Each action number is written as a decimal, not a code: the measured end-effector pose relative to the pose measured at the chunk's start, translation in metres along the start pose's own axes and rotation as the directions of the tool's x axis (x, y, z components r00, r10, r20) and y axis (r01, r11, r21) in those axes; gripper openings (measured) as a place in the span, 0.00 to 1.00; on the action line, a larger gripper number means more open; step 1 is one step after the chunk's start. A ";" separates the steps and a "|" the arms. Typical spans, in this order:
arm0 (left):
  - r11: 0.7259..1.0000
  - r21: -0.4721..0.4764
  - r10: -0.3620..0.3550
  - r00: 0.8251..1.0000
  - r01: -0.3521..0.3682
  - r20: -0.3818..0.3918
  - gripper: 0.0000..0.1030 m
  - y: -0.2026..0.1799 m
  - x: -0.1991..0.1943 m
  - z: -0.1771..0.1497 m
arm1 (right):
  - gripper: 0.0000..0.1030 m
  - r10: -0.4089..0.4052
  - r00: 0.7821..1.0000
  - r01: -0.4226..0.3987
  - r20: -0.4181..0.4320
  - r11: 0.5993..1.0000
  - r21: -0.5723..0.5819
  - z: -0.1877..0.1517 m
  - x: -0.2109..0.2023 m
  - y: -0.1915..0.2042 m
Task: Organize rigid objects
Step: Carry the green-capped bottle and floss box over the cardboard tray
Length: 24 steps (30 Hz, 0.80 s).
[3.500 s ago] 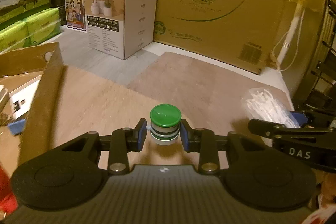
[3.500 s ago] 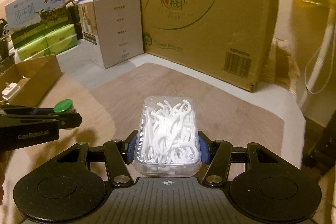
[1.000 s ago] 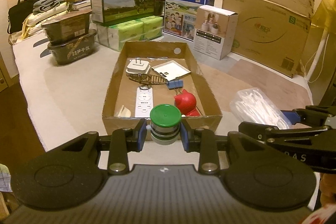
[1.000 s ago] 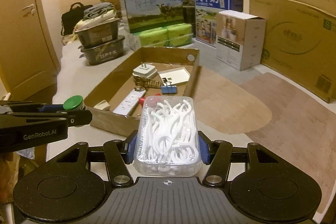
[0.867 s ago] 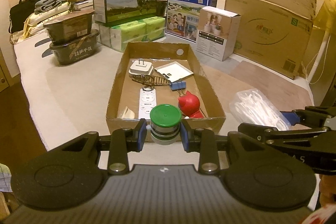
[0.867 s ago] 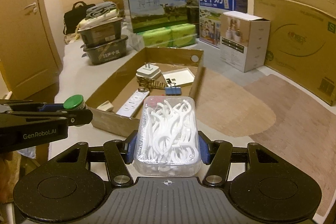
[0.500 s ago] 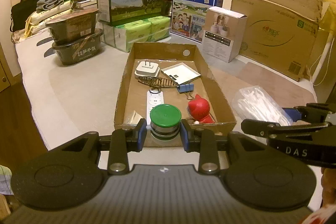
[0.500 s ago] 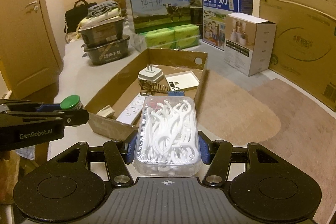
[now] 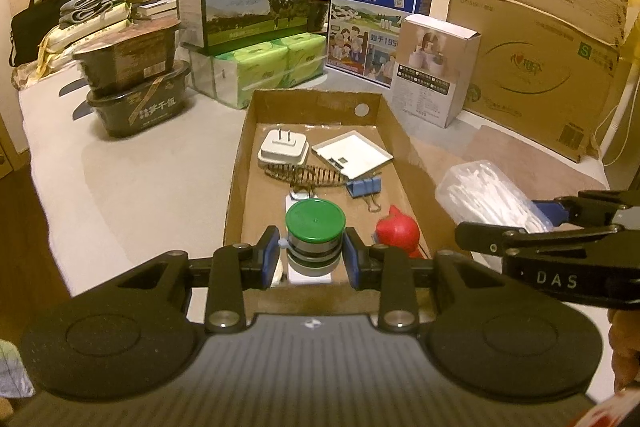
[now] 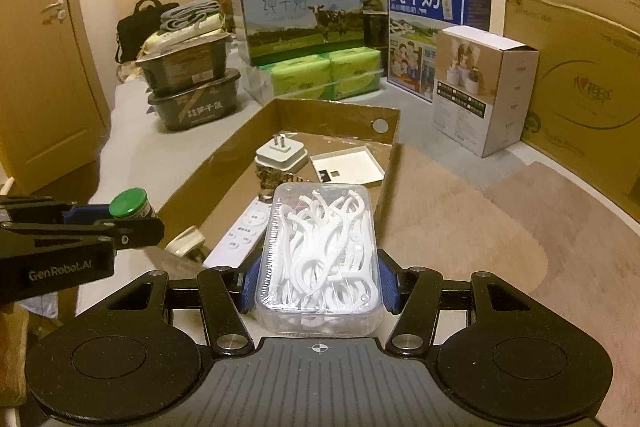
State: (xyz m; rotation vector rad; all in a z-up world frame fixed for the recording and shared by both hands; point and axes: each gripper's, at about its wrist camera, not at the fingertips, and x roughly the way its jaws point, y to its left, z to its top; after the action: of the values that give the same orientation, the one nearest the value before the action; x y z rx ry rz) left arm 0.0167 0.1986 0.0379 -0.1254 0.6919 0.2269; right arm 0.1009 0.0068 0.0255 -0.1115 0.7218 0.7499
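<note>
Green-capped round jar (image 9: 315, 235), smooth and banded, sits pinched between the left gripper (image 9: 312, 257) fingers above the open corrugated cardboard box (image 9: 240, 155). Beside it, the right gripper (image 10: 319, 285) fingers squeeze a clear plastic case of white floss picks (image 10: 318, 259).

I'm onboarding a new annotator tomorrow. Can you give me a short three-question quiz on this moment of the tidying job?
1. True or false: the left gripper is empty.
2. What does the right gripper hold? A) blue binder clip B) clear box of floss picks C) white plug adapter
3. Fill in: the red figure lies inside the ____.

Key
1. False: it is shut on the green-lidded jar.
2. B: the clear box of floss picks.
3. Cardboard tray, near its right wall.
</note>
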 end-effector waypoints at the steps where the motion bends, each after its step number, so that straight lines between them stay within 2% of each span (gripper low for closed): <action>1: 1.000 0.002 -0.001 1.000 0.001 -0.002 0.29 0.000 0.005 0.003 | 0.55 -0.002 1.000 0.002 -0.002 1.000 0.002 0.002 0.004 -0.002; 13: 0.999 0.033 -0.009 1.000 0.010 -0.030 0.29 0.018 0.059 0.030 | 0.55 0.000 1.000 0.001 -0.007 1.000 0.011 0.031 0.048 -0.016; 24: 0.998 0.065 0.000 0.997 0.005 -0.076 0.29 0.031 0.105 0.035 | 0.55 0.000 1.000 0.000 -0.029 1.000 0.014 0.041 0.083 -0.022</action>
State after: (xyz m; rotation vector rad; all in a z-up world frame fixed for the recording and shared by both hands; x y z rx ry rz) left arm 0.1088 0.2531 -0.0036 -0.0731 0.7735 0.1977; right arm 0.1801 0.0532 0.0010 -0.1101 0.7546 0.7445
